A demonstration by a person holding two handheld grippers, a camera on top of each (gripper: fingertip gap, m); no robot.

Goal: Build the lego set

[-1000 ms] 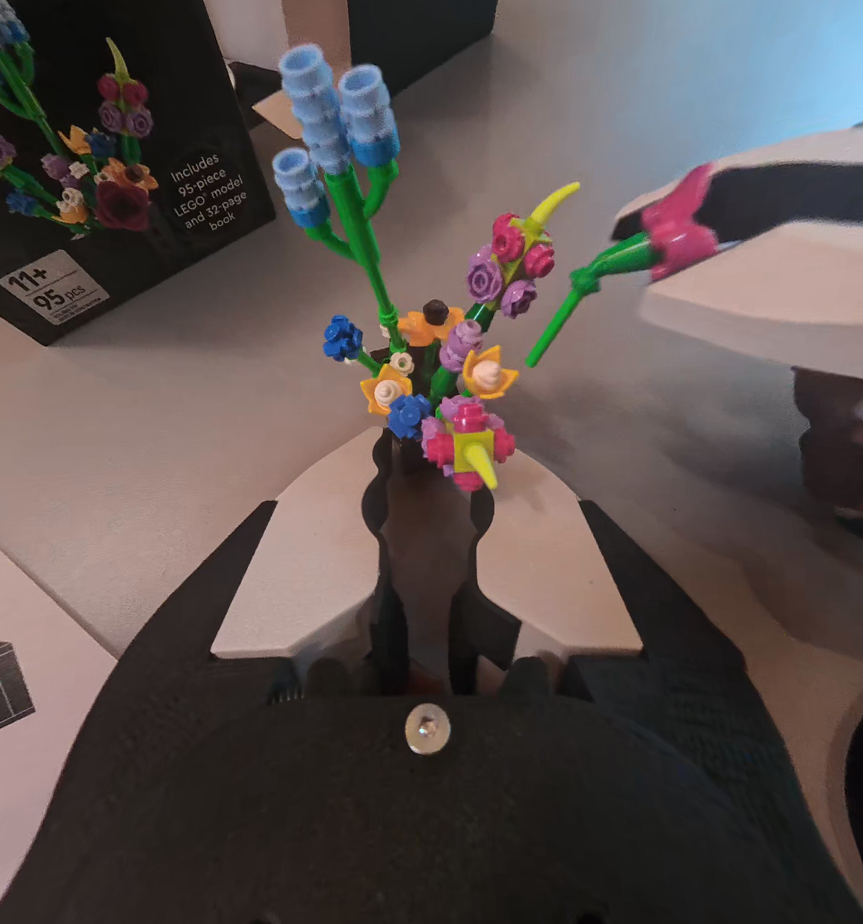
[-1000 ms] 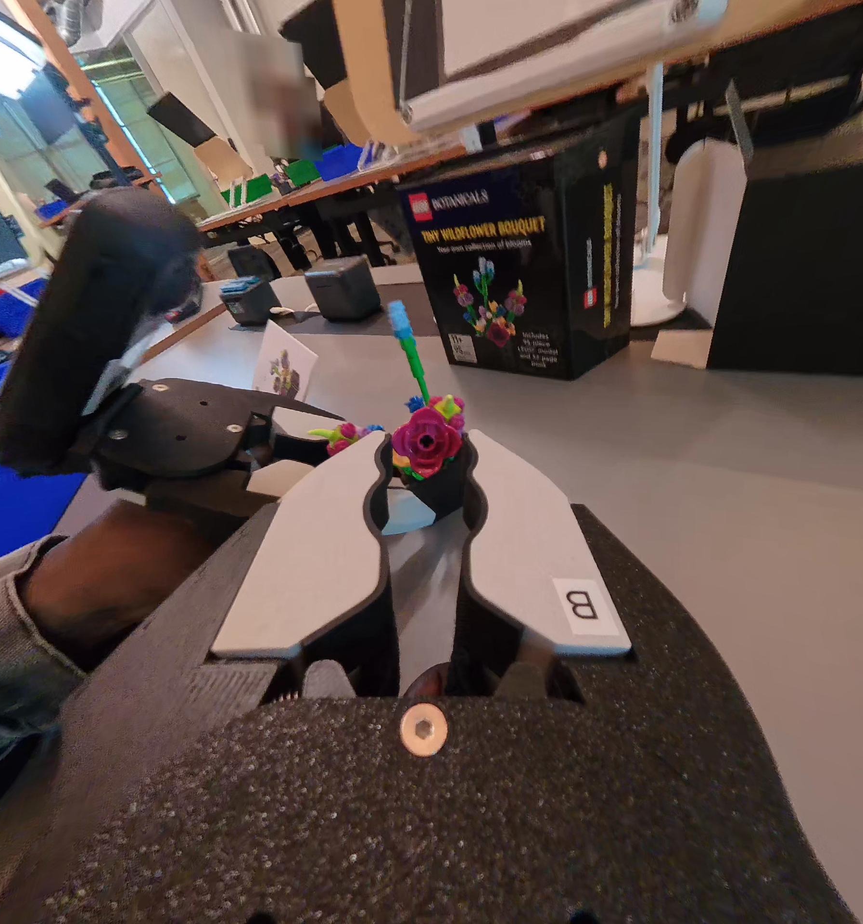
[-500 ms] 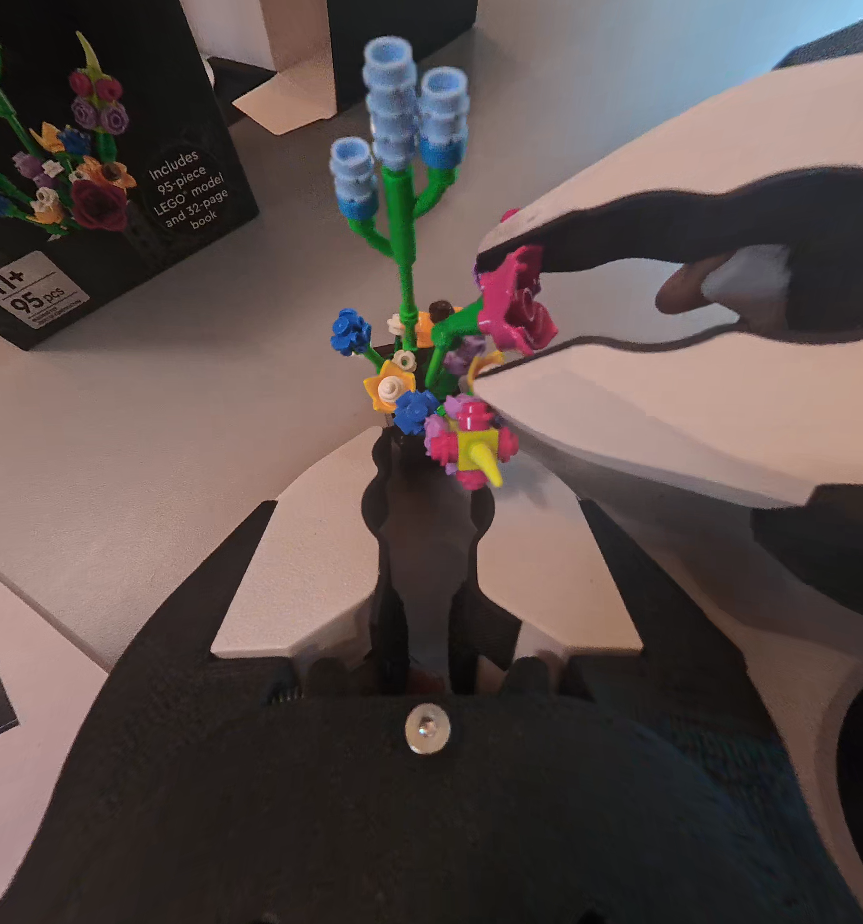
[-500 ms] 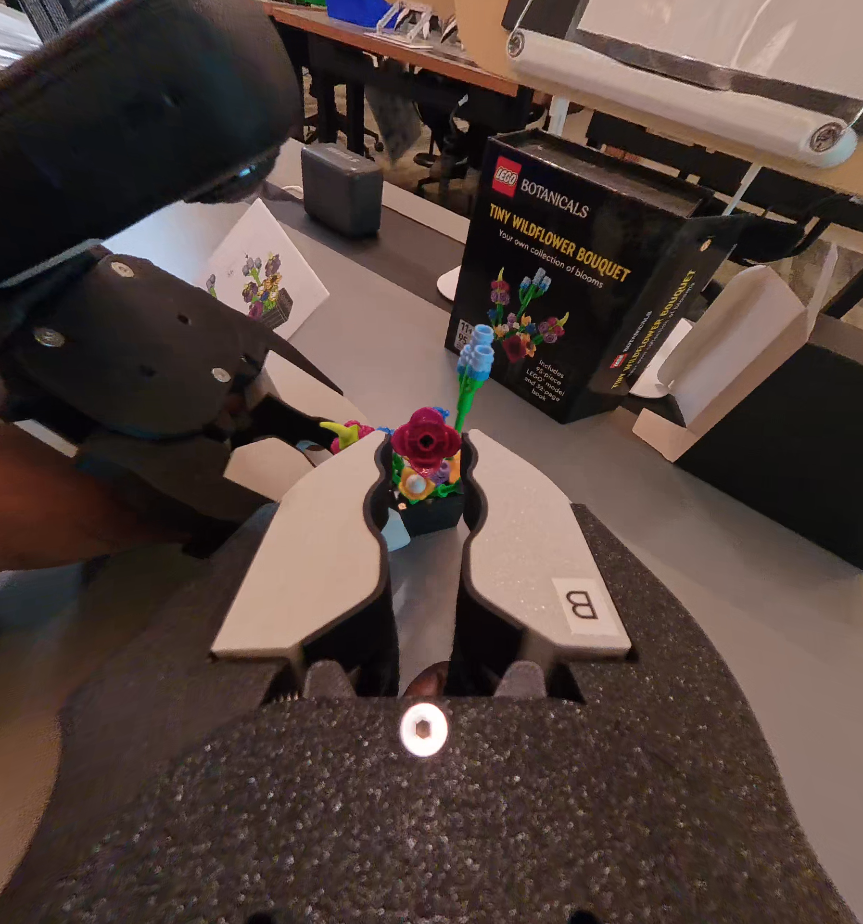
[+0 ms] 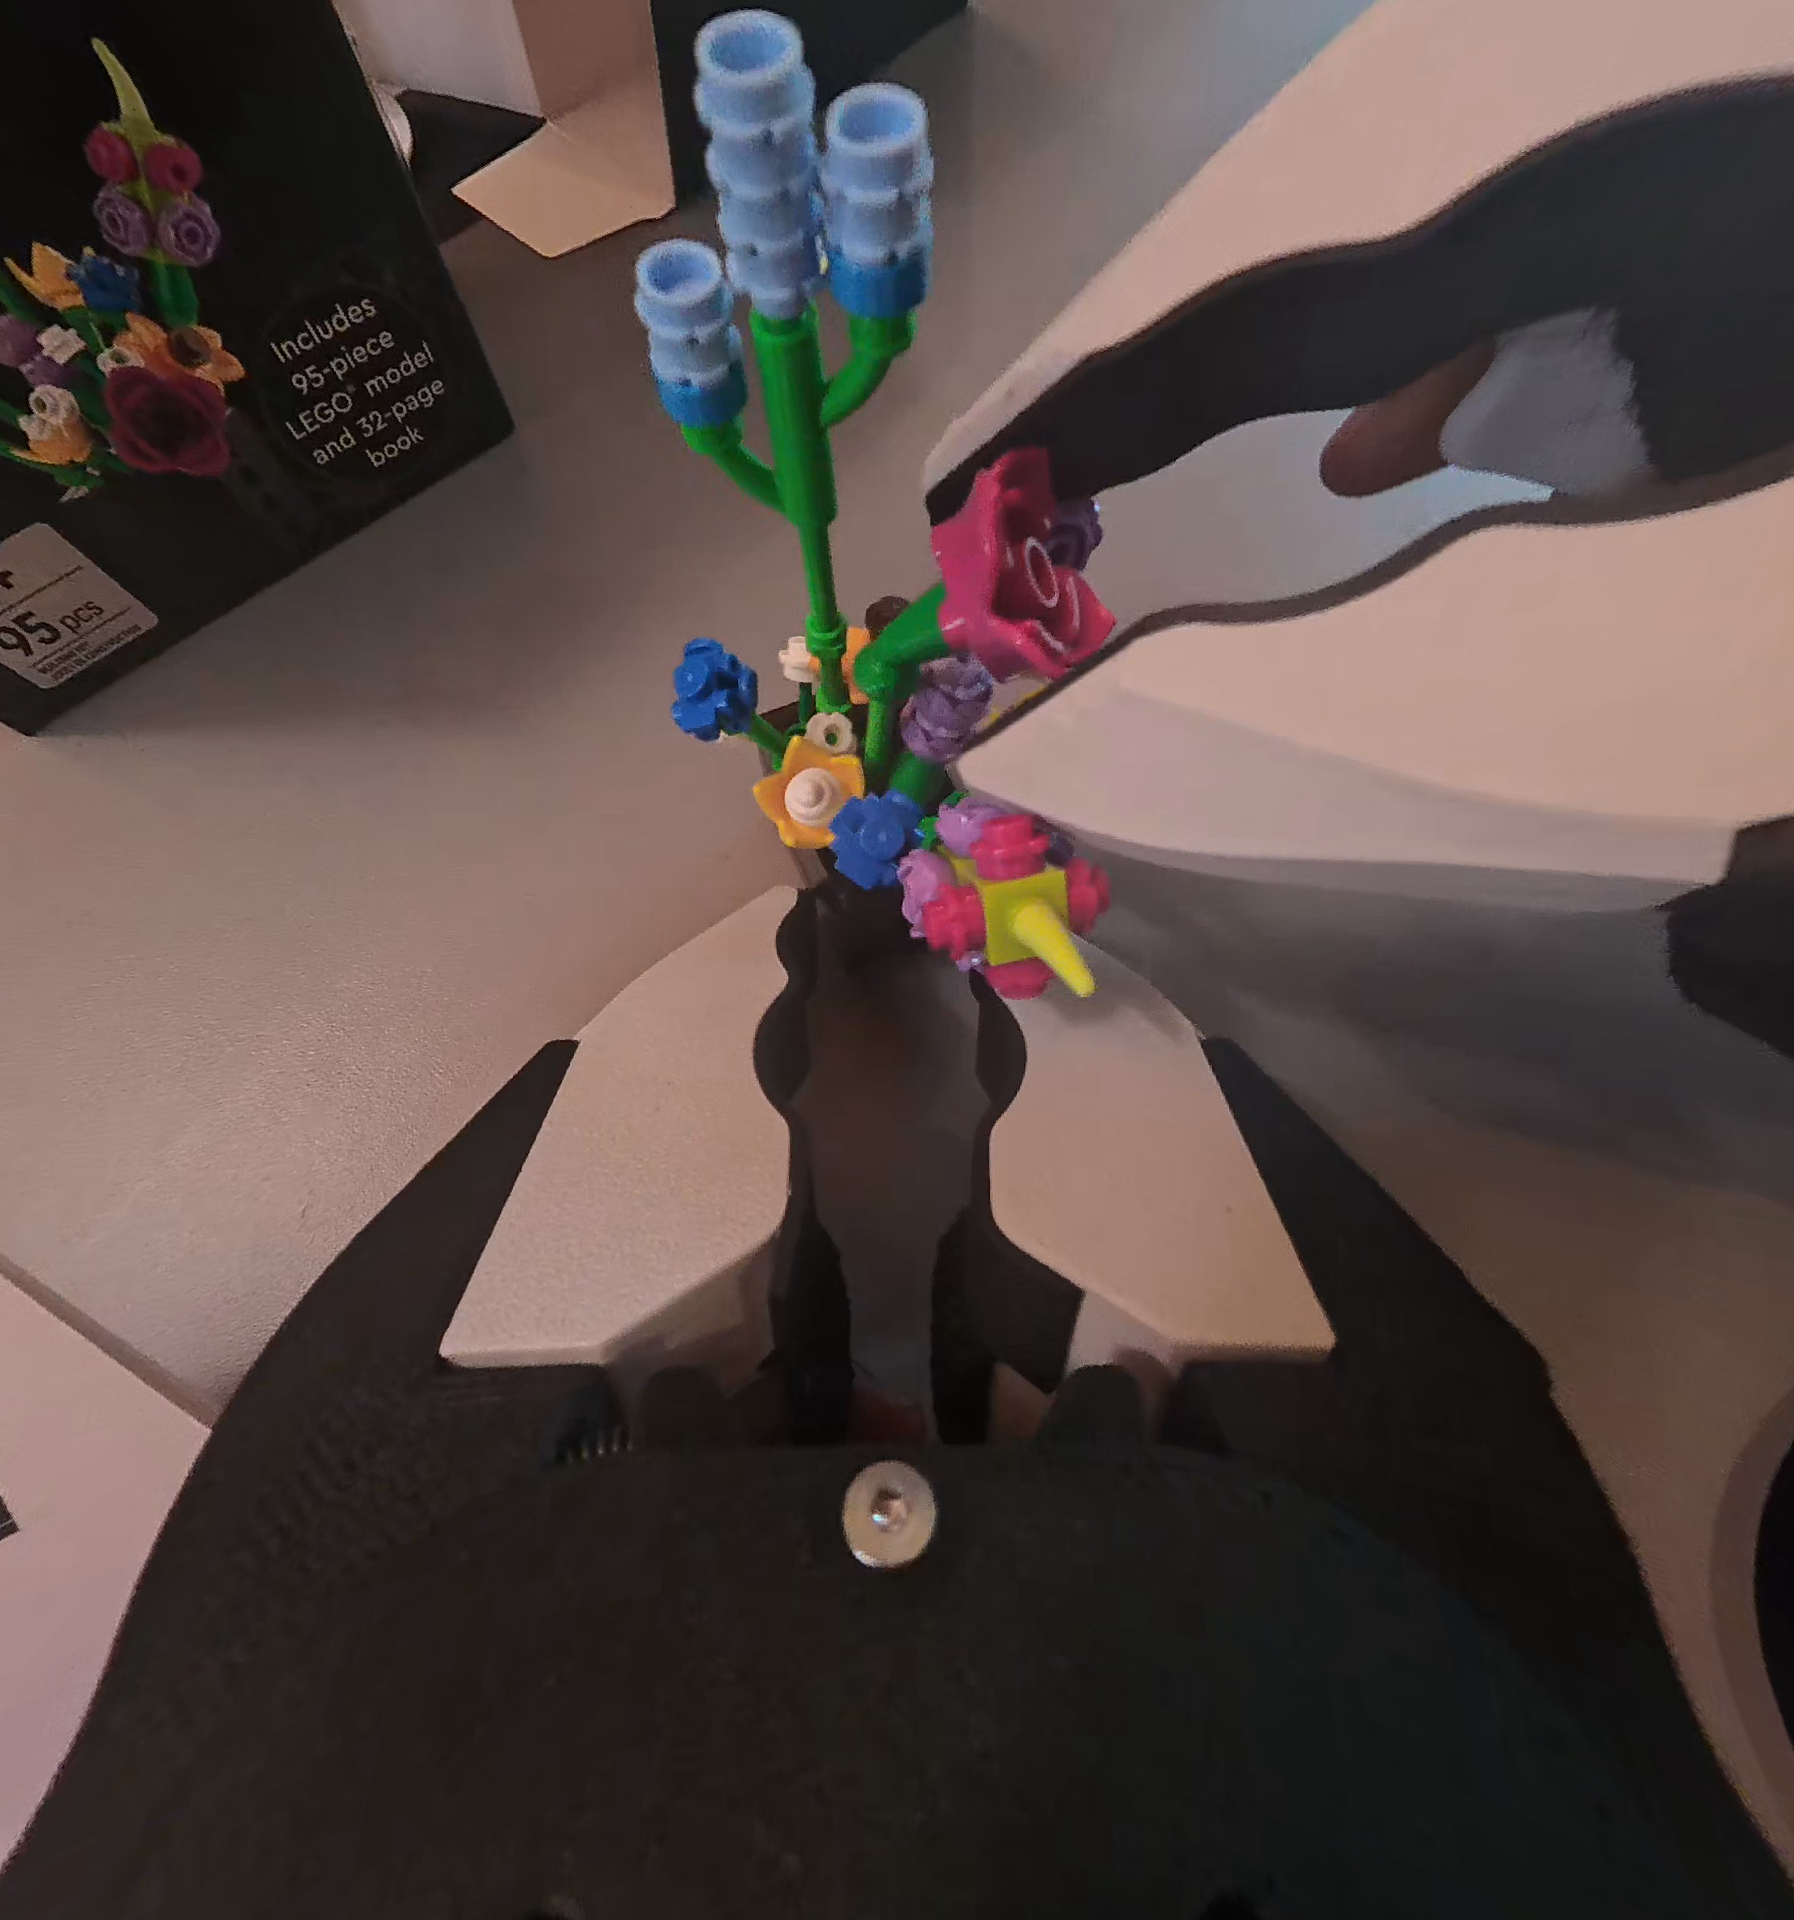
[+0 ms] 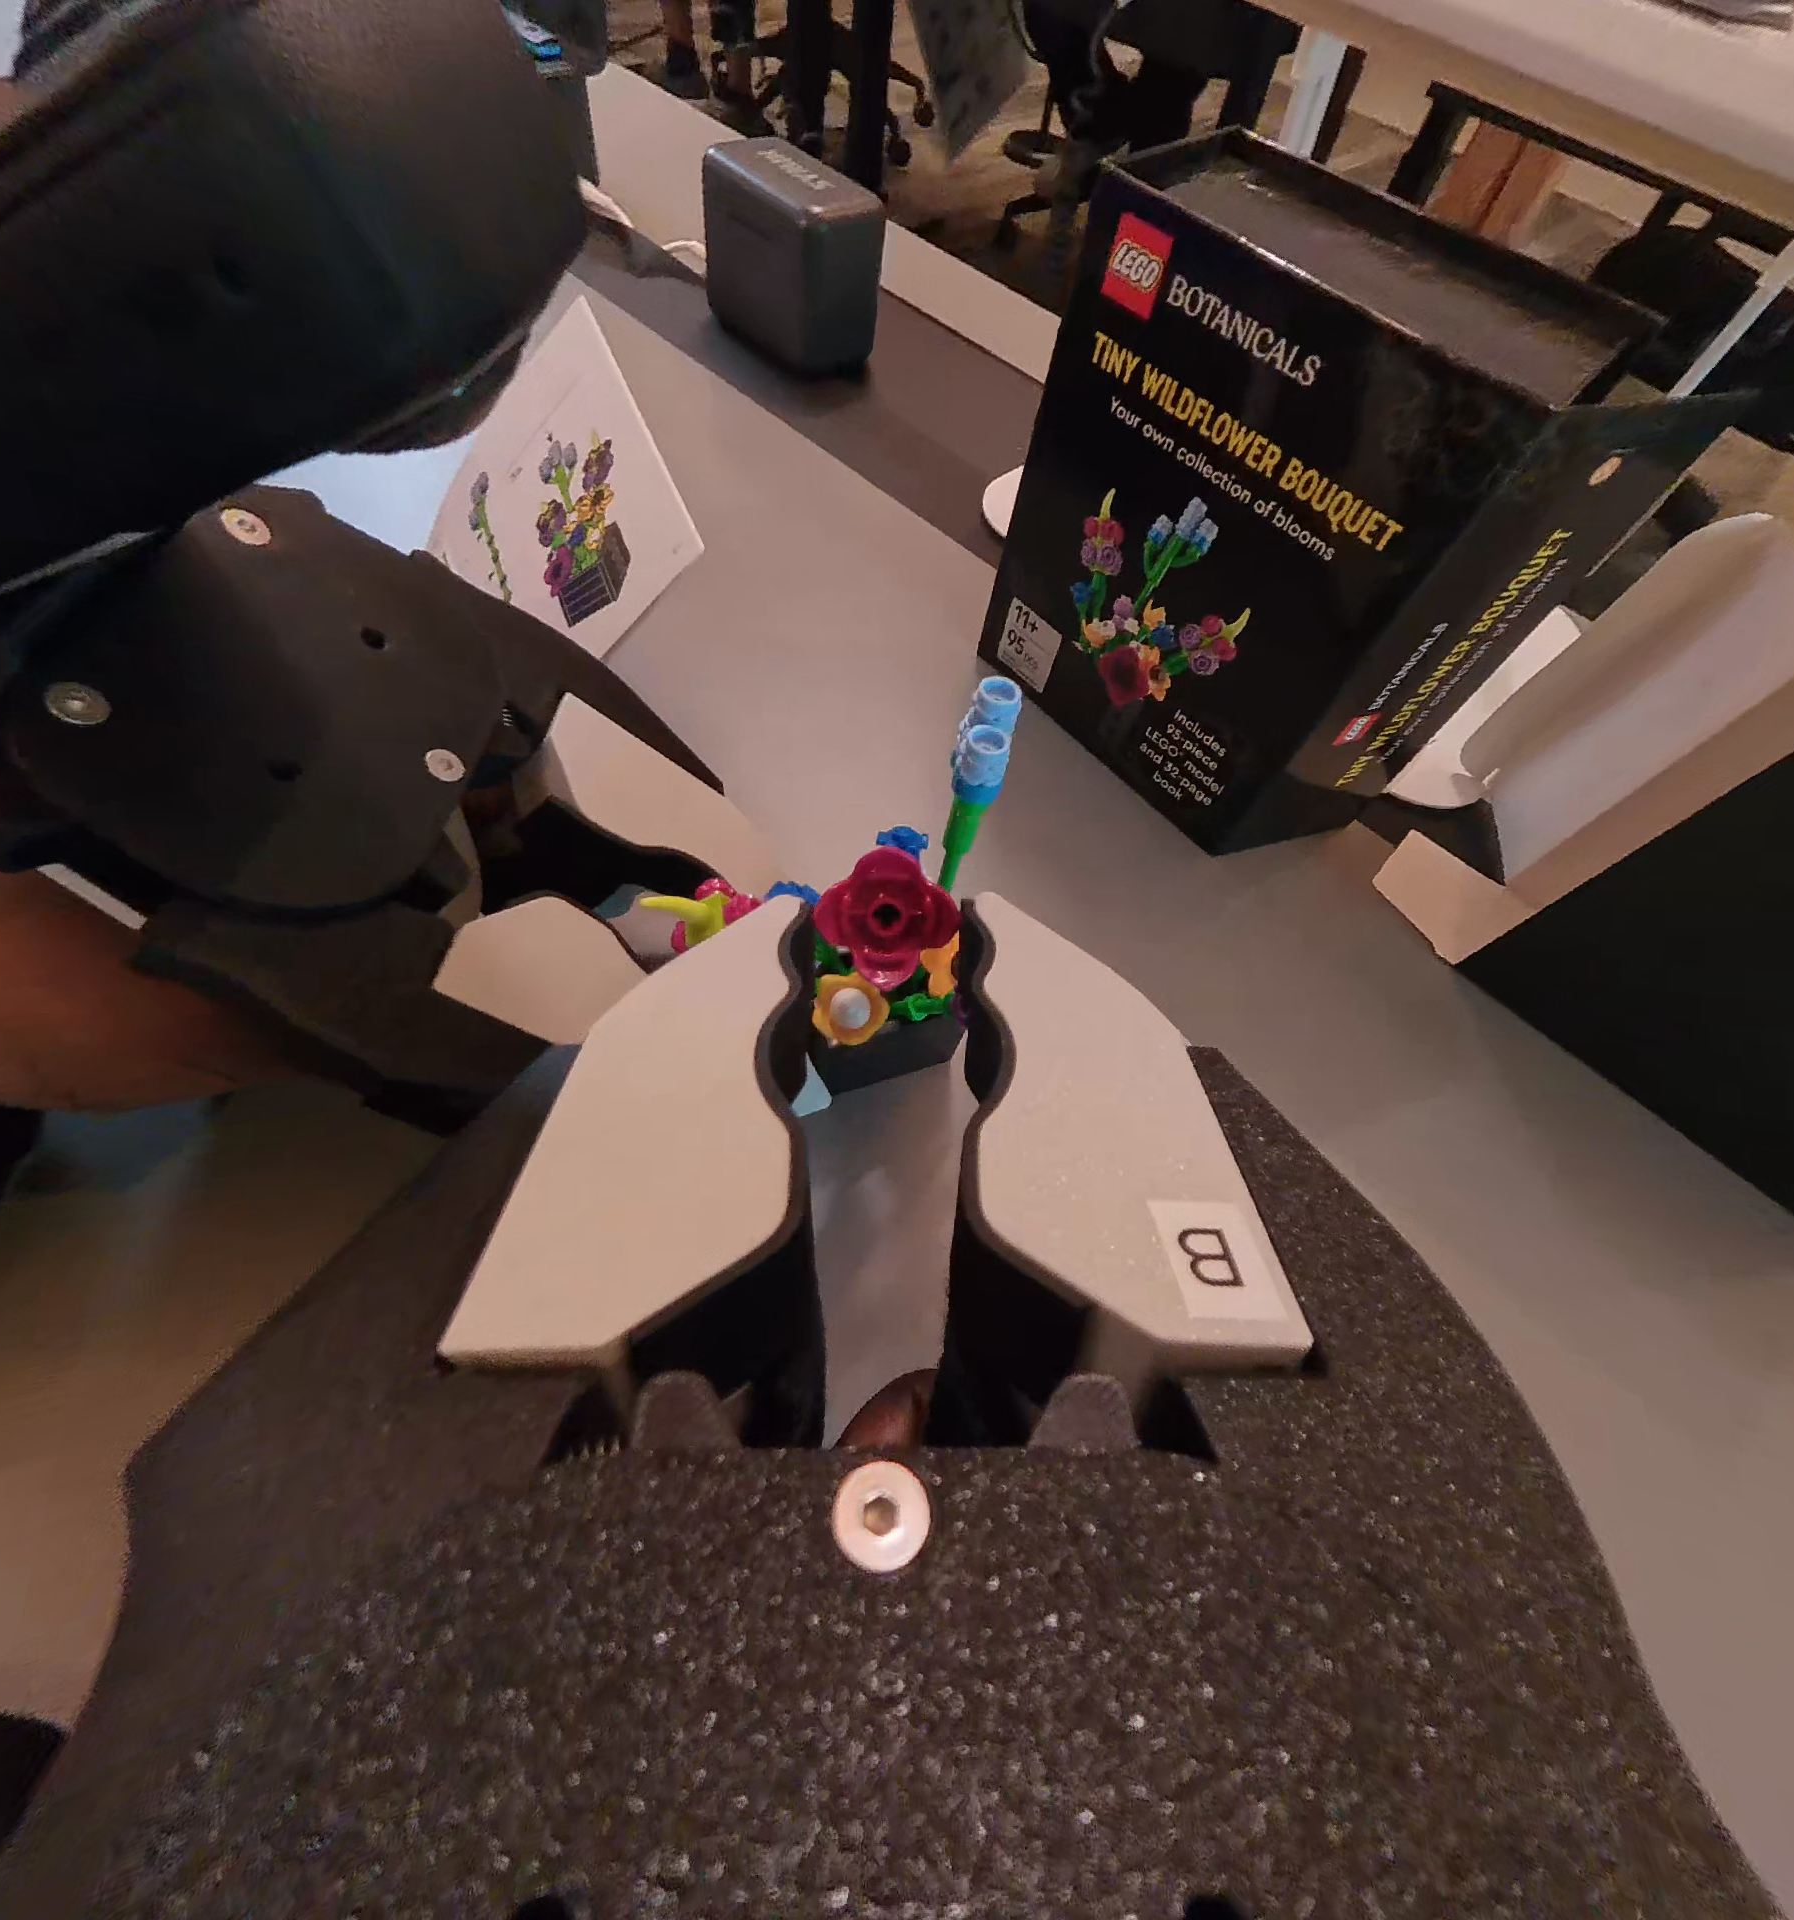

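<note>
A small brick bouquet (image 5: 820,748) with tall light-blue blooms (image 5: 779,197) stands in a dark base (image 6: 888,1049). My left gripper (image 5: 877,935) is shut on that base and holds it just ahead of the fingers. My right gripper (image 5: 960,623) comes in from the right, shut on a magenta rose (image 5: 1018,566). The rose's green stem (image 5: 898,649) reaches down among the other flowers. In the right wrist view the rose (image 6: 885,914) sits between my right gripper's (image 6: 885,925) tips, above the base. The left gripper (image 6: 685,904) is at the left.
The black set box (image 5: 197,364) stands at the back left and also shows in the right wrist view (image 6: 1236,520). An instruction booklet (image 6: 581,499) lies behind the left gripper. A grey device (image 6: 794,249) and a white carton (image 6: 1651,727) stand farther back. About 7 cm separates my left fingertips from my right. The grey device (image 6: 794,249) is about 30 cm from my left fingertips.
My right gripper has carried the rose from the right in to the bouquet and lowered its stem among the flowers. The left gripper still holds the base.
</note>
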